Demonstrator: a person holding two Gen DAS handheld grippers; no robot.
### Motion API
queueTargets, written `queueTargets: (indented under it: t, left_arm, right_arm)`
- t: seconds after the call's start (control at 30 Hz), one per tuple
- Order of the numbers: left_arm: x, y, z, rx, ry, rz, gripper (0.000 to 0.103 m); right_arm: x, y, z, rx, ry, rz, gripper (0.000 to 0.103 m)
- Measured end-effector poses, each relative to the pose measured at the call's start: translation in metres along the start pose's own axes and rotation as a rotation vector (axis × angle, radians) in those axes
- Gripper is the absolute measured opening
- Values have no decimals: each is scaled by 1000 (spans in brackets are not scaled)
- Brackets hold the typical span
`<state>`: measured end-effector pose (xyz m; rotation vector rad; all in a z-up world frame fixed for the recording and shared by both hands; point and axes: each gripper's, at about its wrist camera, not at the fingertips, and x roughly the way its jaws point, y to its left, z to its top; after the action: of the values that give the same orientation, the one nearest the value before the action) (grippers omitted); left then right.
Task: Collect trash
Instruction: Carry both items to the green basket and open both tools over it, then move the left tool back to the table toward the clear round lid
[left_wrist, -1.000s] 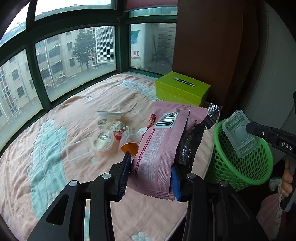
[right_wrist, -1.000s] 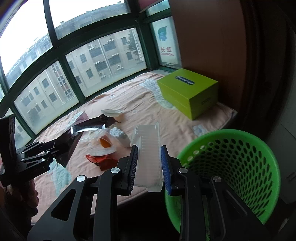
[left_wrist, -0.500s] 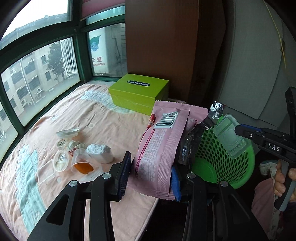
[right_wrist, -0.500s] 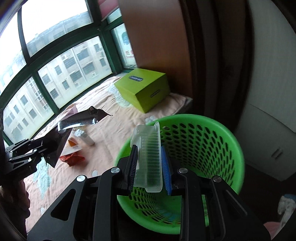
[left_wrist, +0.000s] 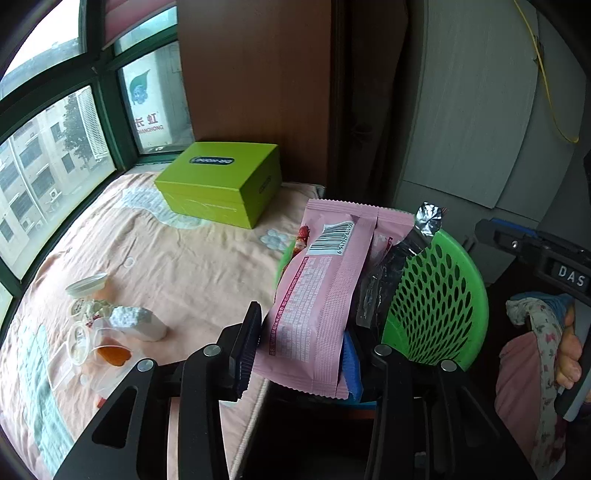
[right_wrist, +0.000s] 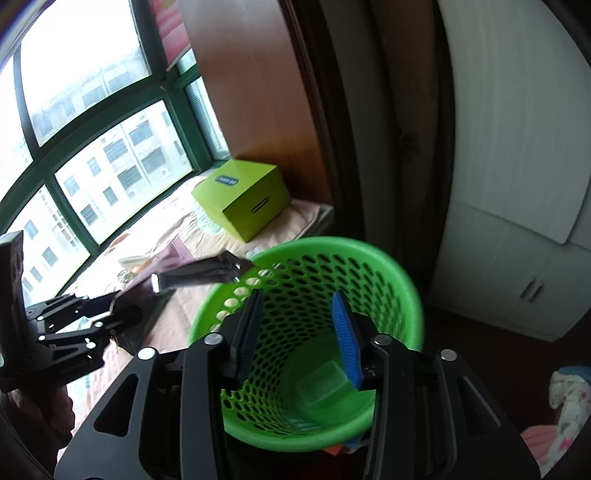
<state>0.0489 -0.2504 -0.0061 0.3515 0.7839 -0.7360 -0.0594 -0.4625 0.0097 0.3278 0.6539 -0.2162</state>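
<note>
My left gripper (left_wrist: 299, 350) is shut on a pink snack wrapper (left_wrist: 317, 295) with a foil-lined wrapper (left_wrist: 391, 273) beside it, held at the near rim of the green mesh basket (left_wrist: 439, 295). My right gripper (right_wrist: 297, 338) is open and empty above the basket (right_wrist: 388, 273). A clear plastic tray (right_wrist: 325, 380) lies on the basket floor. The left gripper (right_wrist: 74, 325) and its wrappers (right_wrist: 199, 273) show at the left of the right wrist view. More trash lies on the pink blanket: small cups (left_wrist: 88, 291), an orange-filled cup (left_wrist: 110, 354), a white wad (left_wrist: 133, 321).
A lime green box (left_wrist: 221, 181) stands at the far end of the blanket by the window. A wooden panel (left_wrist: 258, 74) and white cabinet doors (right_wrist: 517, 184) rise behind the basket. The blanket edge (left_wrist: 255, 417) drops off next to the basket.
My right gripper opened and the clear tray dropped into the basket. My left gripper carried the pink wrapper right, up to the basket rim.
</note>
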Motion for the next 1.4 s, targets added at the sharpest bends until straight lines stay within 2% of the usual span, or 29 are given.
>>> queueTargets:
  t: [0.07,0.13,0.23,0.27,0.37,0.5,0.63,0.9,1.07,1.33,1.4]
  left_arm:
    - [4,-6,2,4,9,-10,40]
    - [9,-11,3,4,20,-14,46]
    - [16,-19,5,5,29,-28,54]
    - [17,-20,6,0,31,-32,62]
    - [20,-24,6,-3,30,-46,63]
    - [18,-24,3,-16,23,-46,74]
    - [11,-15,0,-52,10,-34,75]
    - [-10,21,-16,-139,-17,44,79]
    - [-20,54,-31,-214,-20,104,80]
    - [-27,115,-60,-367,1,186,81]
    - [-25,130,-68,-403,13,204,84]
  right_arm:
    - [-3,-3,2,6,-12,-3,45]
    - [-6,-6,3,11,-25,-5,50]
    - [-7,-9,4,16,-36,-6,52]
    - [-8,-10,4,18,-36,-6,52]
    - [-8,-11,4,21,-37,-8,52]
    - [-7,-10,5,29,-33,-1,52]
    - [-5,-5,5,19,-32,10,55]
    - [6,21,5,-23,-19,62,65]
    - [15,42,7,-52,-4,98,66]
    - [27,68,6,-86,17,147,71]
    - [30,73,7,-94,19,155,73]
